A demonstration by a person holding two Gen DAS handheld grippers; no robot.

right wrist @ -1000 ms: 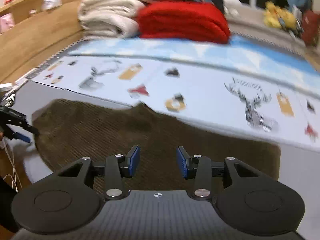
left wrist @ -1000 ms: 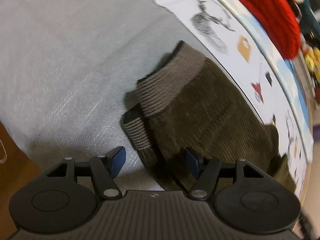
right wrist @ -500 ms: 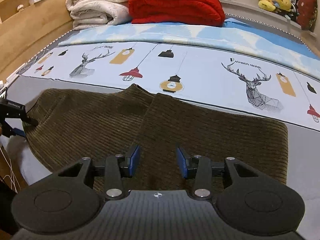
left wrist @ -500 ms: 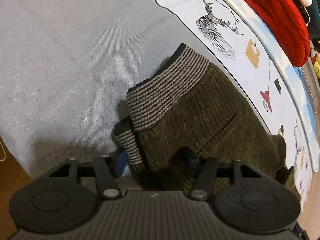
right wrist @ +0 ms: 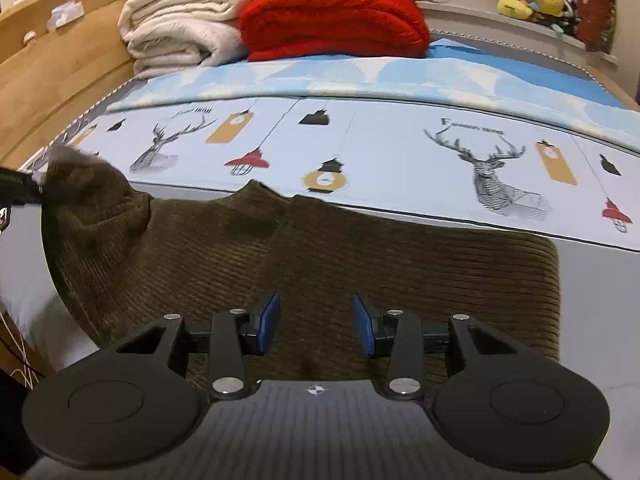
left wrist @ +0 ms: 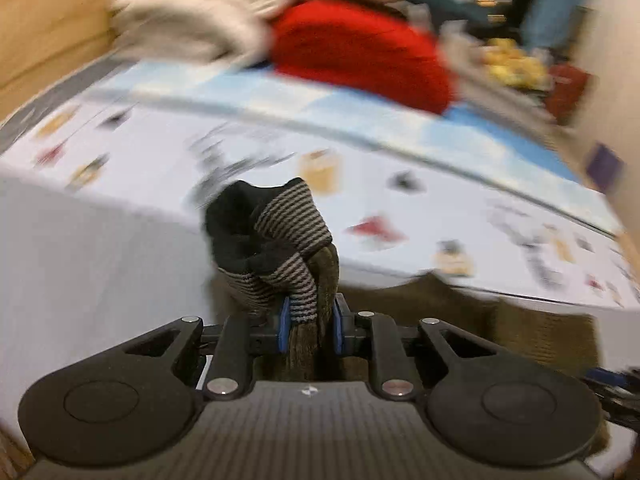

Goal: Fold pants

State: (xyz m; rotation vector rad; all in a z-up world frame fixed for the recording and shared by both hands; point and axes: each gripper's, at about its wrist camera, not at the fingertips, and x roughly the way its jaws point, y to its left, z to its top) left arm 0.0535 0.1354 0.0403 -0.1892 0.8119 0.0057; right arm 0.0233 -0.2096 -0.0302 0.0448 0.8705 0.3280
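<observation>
The pants (right wrist: 320,256), brown corduroy with a striped knit waistband (left wrist: 292,216), are lying spread across the near part of the bed, just in front of the printed sheet (right wrist: 400,148) with its deer and lantern pattern. They are looking already folded lengthwise, one leg over the other, with a seam line running down the middle of the cloth.

The left gripper (left wrist: 310,328) is pinching the waistband end between its blue pads (left wrist: 283,326), the jaws drawn narrow around bunched stripe and corduroy, and is lifting that end clear of the bed. In the right wrist view the raised corner is showing as a peak at the pants' left edge, while the rest of the cloth is lying flat.

The right gripper (right wrist: 316,326) is hovering low over the near edge of the pants with its fingers standing wide apart and holding nothing.

Judging by this, the task is roughly midway: the lengthwise fold seems done, and the crosswise fold is only beginning. What is remaining is carrying the waistband over toward the far right end of the pants, laying it down square, and smoothing the stack.

Behind the sheet, a red blanket (right wrist: 332,20) and cream blankets (right wrist: 180,28) are sitting stacked against the wooden headboard (right wrist: 52,60).
</observation>
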